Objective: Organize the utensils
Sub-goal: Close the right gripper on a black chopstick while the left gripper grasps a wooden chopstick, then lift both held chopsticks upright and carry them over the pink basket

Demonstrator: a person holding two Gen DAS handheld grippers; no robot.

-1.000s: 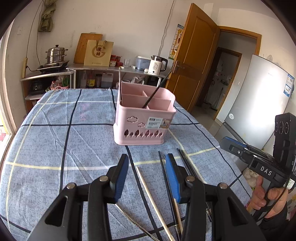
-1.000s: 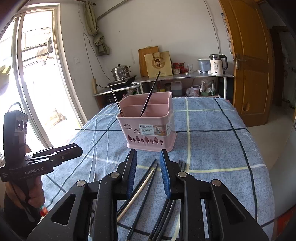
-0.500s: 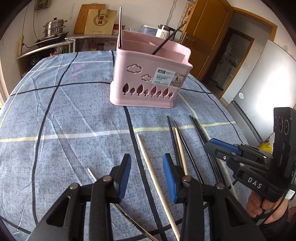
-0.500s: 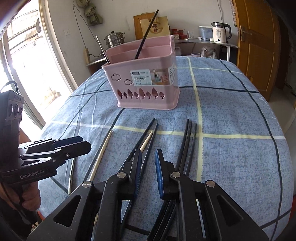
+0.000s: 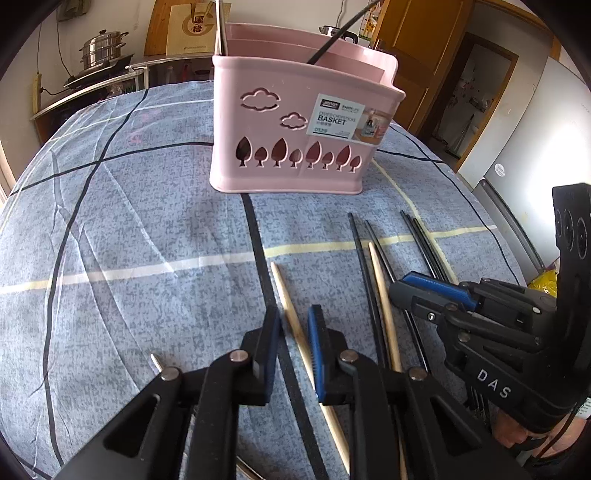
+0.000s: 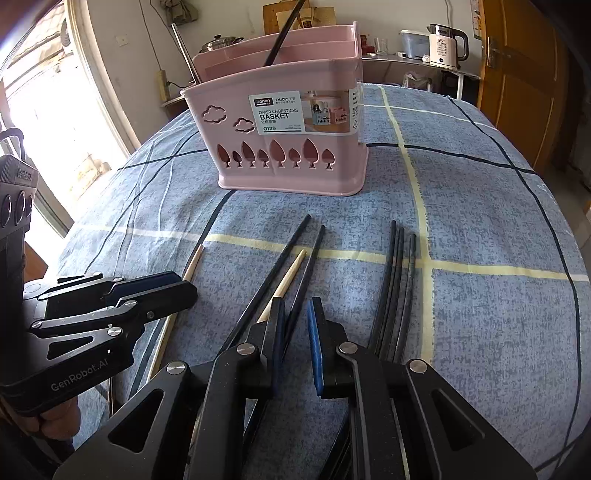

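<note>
Kitchen with a blue checked tablecloth [image 5: 129, 229] covering the table. A pink basket [image 5: 295, 129] is sitting mid-table with a black chopstick [image 6: 282, 35] leaning out of it. In front of it, wooden chopsticks [image 5: 291, 317] and black chopsticks [image 6: 397, 280] are lying loose on the cloth. The left gripper [image 5: 293, 338] is hovering with its jaws spread around one wooden stick, not pinching it. The right gripper [image 6: 295, 332] is hanging spread over the black ones.

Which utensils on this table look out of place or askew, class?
Chopsticks lie loose on the tablecloth before the pink basket: one wooden chopstick apart from its mate, which is mixed among black ones. Nothing looks spilled or damaged.
</note>
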